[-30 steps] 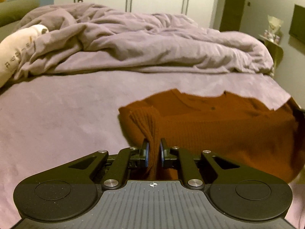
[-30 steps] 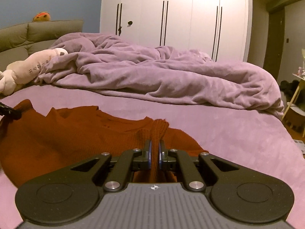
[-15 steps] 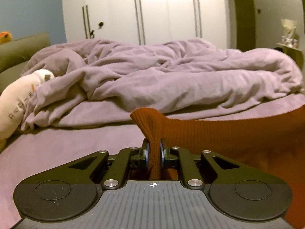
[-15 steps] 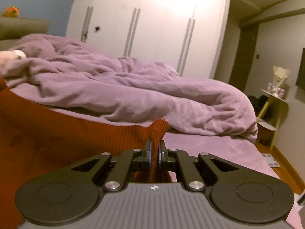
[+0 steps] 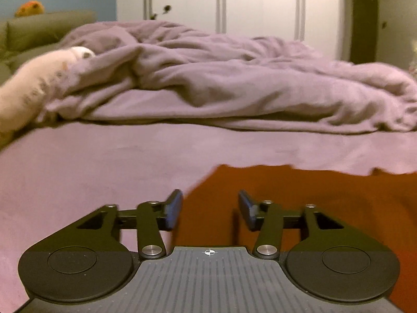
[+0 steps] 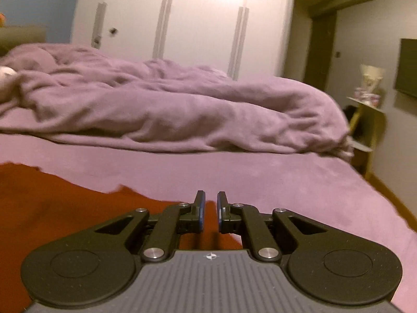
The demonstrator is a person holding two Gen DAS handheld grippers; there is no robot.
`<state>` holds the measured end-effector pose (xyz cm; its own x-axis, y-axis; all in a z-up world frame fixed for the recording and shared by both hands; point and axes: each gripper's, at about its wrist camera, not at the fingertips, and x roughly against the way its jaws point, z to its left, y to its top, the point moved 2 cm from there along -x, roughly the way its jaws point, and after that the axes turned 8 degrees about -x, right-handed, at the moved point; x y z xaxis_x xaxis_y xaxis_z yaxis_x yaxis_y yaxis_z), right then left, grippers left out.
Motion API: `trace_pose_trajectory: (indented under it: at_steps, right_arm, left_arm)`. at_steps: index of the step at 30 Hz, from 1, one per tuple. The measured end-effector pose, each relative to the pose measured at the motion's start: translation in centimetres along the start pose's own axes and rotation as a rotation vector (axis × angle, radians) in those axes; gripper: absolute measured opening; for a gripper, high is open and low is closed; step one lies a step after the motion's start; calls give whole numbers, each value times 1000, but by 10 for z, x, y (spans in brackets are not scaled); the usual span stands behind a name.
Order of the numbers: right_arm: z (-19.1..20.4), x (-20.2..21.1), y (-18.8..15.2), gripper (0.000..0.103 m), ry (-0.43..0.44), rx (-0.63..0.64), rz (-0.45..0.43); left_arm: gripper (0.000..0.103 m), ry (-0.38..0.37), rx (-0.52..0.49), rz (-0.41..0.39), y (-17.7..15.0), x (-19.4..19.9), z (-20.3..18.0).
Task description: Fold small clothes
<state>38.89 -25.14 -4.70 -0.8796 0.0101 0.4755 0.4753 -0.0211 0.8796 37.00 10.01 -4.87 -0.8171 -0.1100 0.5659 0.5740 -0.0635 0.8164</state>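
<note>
A rust-orange knit sweater (image 5: 299, 198) lies flat on the purple bed sheet (image 5: 104, 161). It also shows in the right wrist view (image 6: 65, 208). My left gripper (image 5: 210, 210) is open and empty, its fingers spread wide just above the sweater's left edge. My right gripper (image 6: 211, 212) is open by a narrow gap and empty, over the sweater's right edge. Nothing is held between either pair of fingers.
A crumpled purple duvet (image 5: 234, 83) fills the far half of the bed. A cream plush toy (image 5: 34, 83) lies at the far left. White wardrobe doors (image 6: 182, 26) stand behind. A yellow side table (image 6: 365, 120) stands right of the bed.
Both grippers held the sweater's edge lifted up, then came down and opened. The sweater now lies flat on the sheet, released.
</note>
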Motion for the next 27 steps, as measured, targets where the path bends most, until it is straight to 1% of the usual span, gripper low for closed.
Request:
trace_pose_trajectory:
  at_steps: [1, 3, 4, 6, 8, 9, 11, 13, 15, 16, 17, 21, 23, 24, 25, 26, 27]
  right_arm:
    - [9, 2, 0, 7, 47, -10, 10]
    - [40, 3, -4, 9, 137, 31, 13]
    - [56, 4, -7, 11, 171, 61, 11]
    - [87, 1, -15, 12, 242, 115, 22]
    - [111, -7, -25, 13, 288, 157, 70]
    - [123, -12, -33, 13, 297, 205, 87]
    - [136, -21, -46, 13, 252, 298, 84]
    - [129, -30, -43, 13, 254, 255, 116]
    - [116, -39, -39, 14, 205, 208, 133]
    - [110, -42, -38, 16, 186, 194, 136]
    - [103, -44, -37, 21, 174, 177, 139]
    - [61, -53, -33, 22, 73, 116, 155]
    - [36, -55, -30, 22, 33, 70, 160]
    - [24, -55, -28, 22, 33, 54, 158]
    - [14, -52, -28, 22, 22, 44, 155]
    - [6, -50, -28, 23, -15, 50, 152]
    - [-2, -47, -27, 23, -16, 43, 148]
  left_arm:
    - [70, -35, 7, 1, 1, 0, -8]
    - [74, -70, 0, -6, 2, -3, -25]
    - [76, -68, -4, -11, 3, -8, -33]
    - [77, -69, -6, 1, 4, -20, -44]
    - [77, -34, -23, 30, 0, -37, -51]
    - [77, -8, -33, 46, -3, -45, -53]
    - [77, 31, -43, 76, -12, -59, -52]
    - [78, 18, -14, 59, -17, -64, -47]
    - [78, 17, -14, 59, -16, -65, -46]
    - [78, 15, -15, 59, -16, -65, -45]
    - [78, 9, -12, 60, -16, -65, -44]
    - [78, -4, -9, 66, -17, -62, -38]
    - [80, 21, -43, 64, -19, -56, -36]
    - [81, 30, -61, 61, -20, -53, -35]
    - [81, 39, -74, 59, -22, -49, -32]
    - [81, 48, -80, 58, -24, -44, -28]
    - [81, 57, -80, 60, -27, -37, -23]
